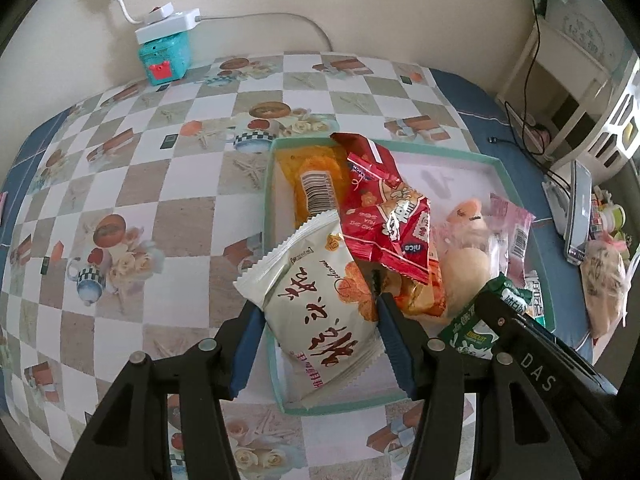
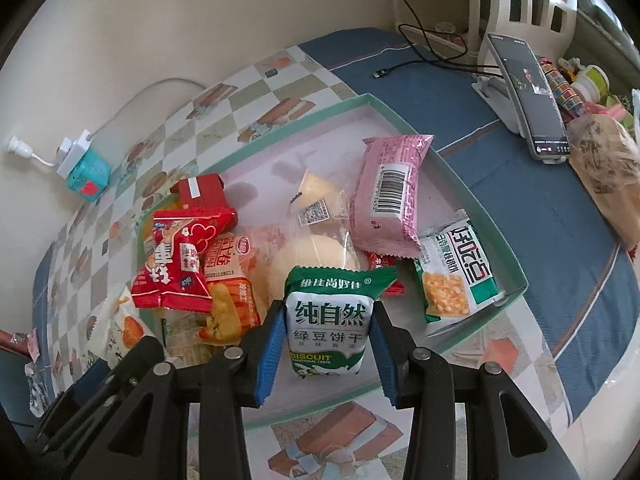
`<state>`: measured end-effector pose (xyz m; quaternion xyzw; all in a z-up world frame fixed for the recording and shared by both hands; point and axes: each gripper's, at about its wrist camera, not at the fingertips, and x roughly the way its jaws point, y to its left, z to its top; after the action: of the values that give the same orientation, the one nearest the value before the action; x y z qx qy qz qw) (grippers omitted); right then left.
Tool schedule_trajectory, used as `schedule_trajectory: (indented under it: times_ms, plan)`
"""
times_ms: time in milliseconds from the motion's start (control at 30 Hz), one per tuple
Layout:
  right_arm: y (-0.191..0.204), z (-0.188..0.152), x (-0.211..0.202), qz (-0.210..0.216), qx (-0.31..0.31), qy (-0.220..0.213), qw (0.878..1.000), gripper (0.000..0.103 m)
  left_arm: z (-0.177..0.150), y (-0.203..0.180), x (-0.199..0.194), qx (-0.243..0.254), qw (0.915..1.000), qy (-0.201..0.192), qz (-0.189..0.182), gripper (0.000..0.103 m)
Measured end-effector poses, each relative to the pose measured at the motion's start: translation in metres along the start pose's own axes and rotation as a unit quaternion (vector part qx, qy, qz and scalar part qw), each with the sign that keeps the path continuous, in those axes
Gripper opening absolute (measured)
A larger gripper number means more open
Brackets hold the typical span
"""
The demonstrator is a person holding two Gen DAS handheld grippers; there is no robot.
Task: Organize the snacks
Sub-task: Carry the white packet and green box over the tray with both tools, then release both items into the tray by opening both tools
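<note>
A shallow green-rimmed tray [image 1: 502, 168] [image 2: 472, 200] sits on the checkered table and holds several snack packs. My left gripper [image 1: 320, 312] is shut on a white pack with brown characters [image 1: 316, 316], held over the tray's near left corner. My right gripper [image 2: 326, 332] is shut on a green and white biscuit pack [image 2: 330, 320], held over the tray's near edge; that pack also shows in the left wrist view [image 1: 478, 322]. In the tray lie red packs [image 1: 394, 216] [image 2: 180, 260], an orange pack [image 1: 312, 184], a pink pack [image 2: 388, 192], a bread bun [image 2: 312, 256] and a corn snack pack [image 2: 456, 268].
A teal box with a white power adapter [image 1: 164, 52] stands at the table's far edge by the wall. A phone on a stand [image 2: 528, 96], a cable [image 2: 416, 64], a bagged loaf [image 2: 604, 172] and small jars [image 2: 592, 80] lie on the blue cloth at the right.
</note>
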<state>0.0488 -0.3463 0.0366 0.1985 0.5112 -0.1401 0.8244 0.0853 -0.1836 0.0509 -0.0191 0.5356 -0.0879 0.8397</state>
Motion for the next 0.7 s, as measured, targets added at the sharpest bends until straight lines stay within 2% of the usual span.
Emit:
schedule_trajectory:
  times_ms: [100, 133, 267, 433, 533, 600, 633, 700]
  plan:
    - [0.001, 0.001, -0.001, -0.002, 0.0, -0.002, 1.0, 0.045, 0.001, 0.0, 0.0, -0.001, 1.0, 0.001, -0.001, 0.061]
    - [0.001, 0.001, -0.002, -0.003, 0.0, -0.003, 1.0, 0.045, 0.001, 0.001, -0.001, -0.002, 1.0, 0.001, 0.0, 0.065]
    - [0.002, 0.003, -0.007, -0.011, -0.001, -0.009, 1.0, 0.053, 0.002, 0.004, -0.009, -0.005, 0.9999, -0.009, 0.001, 0.074]
    - [0.004, 0.002, -0.012, -0.013, -0.006, -0.012, 1.0, 0.06, 0.002, 0.014, -0.017, -0.023, 0.9996, -0.015, 0.006, 0.076]
    - [0.007, -0.001, -0.013, -0.019, -0.014, -0.011, 1.0, 0.07, 0.001, 0.025, -0.022, -0.04, 0.999, -0.019, 0.01, 0.085]
    - [0.01, -0.003, -0.014, -0.024, -0.021, -0.011, 0.999, 0.079, 0.0, 0.035, -0.024, -0.058, 0.9979, -0.023, 0.019, 0.085]
    - [0.011, -0.005, -0.014, -0.025, -0.023, -0.013, 0.999, 0.082, -0.002, 0.041, -0.025, -0.068, 0.9968, -0.023, 0.033, 0.086]
    - [0.015, -0.008, -0.014, -0.026, -0.032, -0.017, 0.999, 0.094, -0.005, 0.05, -0.024, -0.079, 0.9947, -0.023, 0.062, 0.098]
